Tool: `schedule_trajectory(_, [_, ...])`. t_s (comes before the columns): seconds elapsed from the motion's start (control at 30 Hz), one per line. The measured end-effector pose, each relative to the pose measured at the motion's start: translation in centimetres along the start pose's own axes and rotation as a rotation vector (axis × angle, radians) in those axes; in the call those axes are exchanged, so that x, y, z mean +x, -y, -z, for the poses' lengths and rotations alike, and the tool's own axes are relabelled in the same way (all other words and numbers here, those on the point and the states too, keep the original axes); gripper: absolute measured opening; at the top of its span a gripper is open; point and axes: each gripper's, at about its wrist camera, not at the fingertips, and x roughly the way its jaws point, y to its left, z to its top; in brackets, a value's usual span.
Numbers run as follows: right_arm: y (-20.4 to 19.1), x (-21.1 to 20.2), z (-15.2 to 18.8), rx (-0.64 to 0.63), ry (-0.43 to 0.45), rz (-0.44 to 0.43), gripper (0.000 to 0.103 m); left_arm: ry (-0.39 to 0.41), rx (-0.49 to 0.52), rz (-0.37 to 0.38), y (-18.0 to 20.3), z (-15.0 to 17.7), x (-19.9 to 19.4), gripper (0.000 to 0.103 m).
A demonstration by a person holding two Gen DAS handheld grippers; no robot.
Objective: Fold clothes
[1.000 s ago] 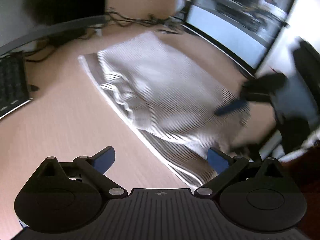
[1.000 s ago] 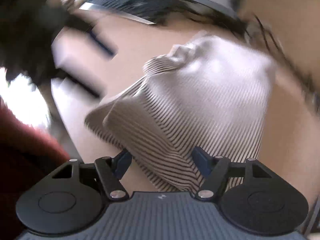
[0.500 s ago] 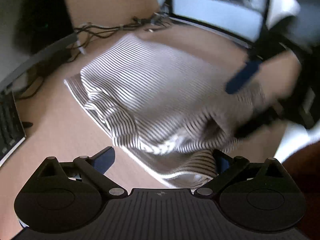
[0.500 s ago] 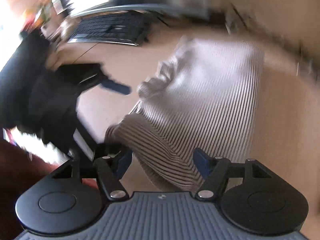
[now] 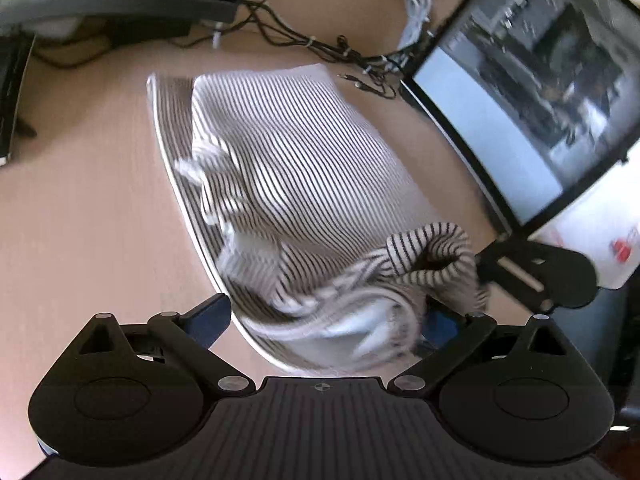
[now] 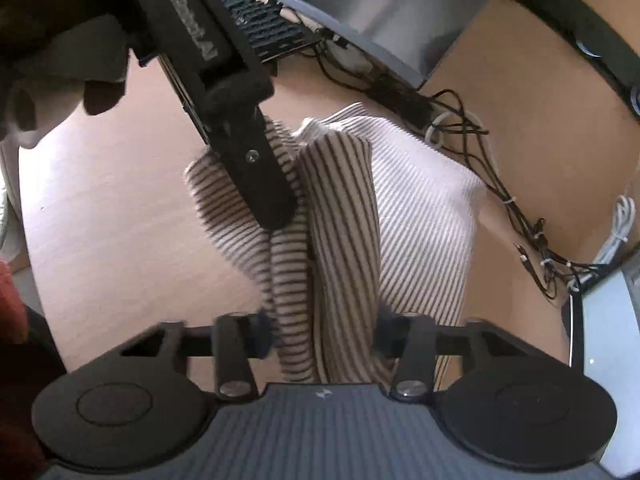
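A black-and-white striped garment (image 5: pixel 304 168) lies partly folded on the wooden desk (image 5: pixel 80 220). My left gripper (image 5: pixel 324 320) is open, its fingers wide apart with the garment's rumpled near edge between them. The right gripper's black body (image 5: pixel 536 276) sits at the right, with a raised bunch of striped cloth (image 5: pixel 432 248) at its tip. In the right wrist view my right gripper (image 6: pixel 324 332) is shut on a thick fold of the garment (image 6: pixel 340 220). One black finger (image 6: pixel 248 168) of the left gripper crosses the cloth from the upper left.
A monitor (image 5: pixel 520 100) stands at the right, with tangled dark cables (image 5: pixel 320 44) and a white cable (image 5: pixel 418 4) behind the garment. A keyboard (image 6: pixel 264 28) lies under a second screen (image 6: pixel 360 8). A hand (image 6: pixel 60 60) holds the left gripper.
The right gripper's fingers have narrowed onto the garment's near edge and raised a bunch of it. The left gripper has moved in close over the cloth, still open.
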Motion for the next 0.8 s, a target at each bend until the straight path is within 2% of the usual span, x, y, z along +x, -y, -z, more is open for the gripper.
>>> schedule_trajectory(0.07, [0.8,-0.1,-0.7,-0.025,-0.018,-0.023,0.031,0.007,-0.041,0.028,-0.5,-0.3,-0.4,0.100])
schedule_trajectory(0.17, [2.6,-1.3,-1.3,-0.013,-0.057,-0.064,0.028,0.080,-0.033,0.043,-2.1,-1.3,-3.5,0.101])
schedule_trajectory(0.23, [3.3,-2.7,-1.6,-0.007,-0.087,-0.098,0.027,0.126,-0.013,0.005,-3.4,-2.3,-5.1,0.101])
schedule_trajectory(0.33, [3.0,-5.7,-2.2,-0.044,-0.142,-0.188,0.026,0.156,0.058,-0.067,-3.9,-3.8,-4.5,0.101])
schedule_trajectory(0.4, [2.6,-8.3,-2.8,-0.091,-0.186,-0.260,0.026,0.150,0.098,-0.038,-3.6,-4.5,-3.1,0.101])
schedule_trajectory(0.47, [2.5,-10.9,-3.7,-0.156,-0.221,-0.307,0.026,0.132,0.179,-0.011,-2.6,-4.8,-1.1,0.101])
schedule_trajectory(0.57, [1.8,-15.1,-5.8,-0.320,-0.273,-0.324,0.026,0.096,0.342,-0.017,-0.7,-4.1,1.8,0.101])
schedule_trajectory(0.63, [1.8,-16.5,-7.3,-0.399,-0.306,-0.333,0.026,0.072,0.442,-0.010,0.4,-3.1,3.1,0.101])
schedule_trajectory(0.7, [1.8,-16.5,-8.5,-0.468,-0.326,-0.358,0.026,0.057,0.538,0.012,1.4,-2.0,3.6,0.101])
schedule_trajectory(0.8, [2.0,-14.2,-9.4,-0.585,-0.311,-0.373,0.026,0.034,0.682,0.045,2.9,-0.3,4.3,0.101])
